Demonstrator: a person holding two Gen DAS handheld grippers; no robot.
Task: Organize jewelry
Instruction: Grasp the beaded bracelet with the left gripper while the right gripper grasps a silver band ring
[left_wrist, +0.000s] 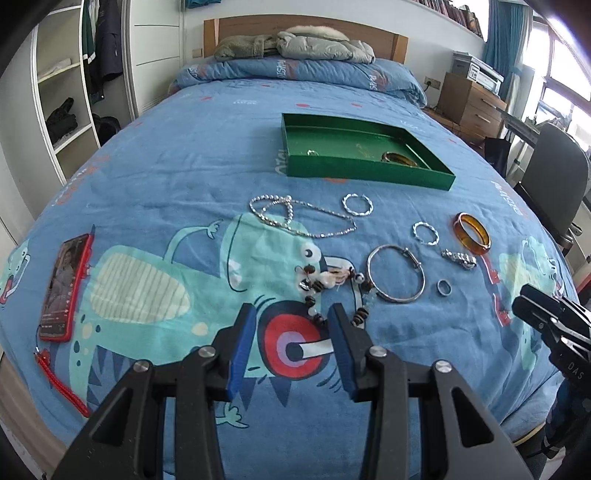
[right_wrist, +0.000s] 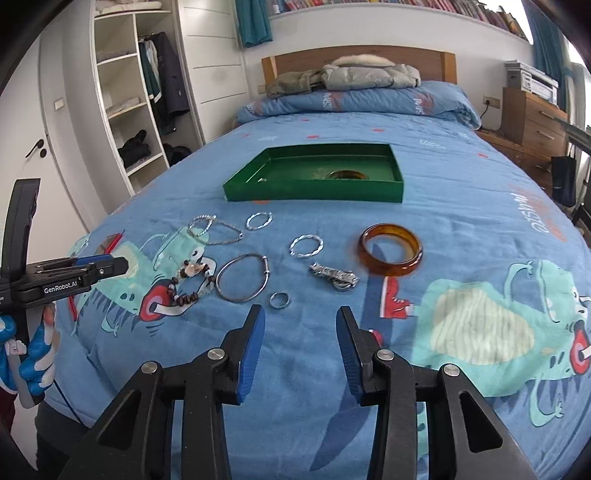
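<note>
Green tray (left_wrist: 364, 173) holds an amber bangle (left_wrist: 399, 158) and small ring (left_wrist: 312, 152).

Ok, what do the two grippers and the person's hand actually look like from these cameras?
Both are alike: the left gripper and right gripper have black angular linkage arms with silver round pins, and flat fingers faced with ribbed blue pads. Side-on, the left gripper's black body bears white "GenRobot.AI" lettering. The hand holding it wears a blue-and-white glove, and a thin black cable hangs below it.
</note>
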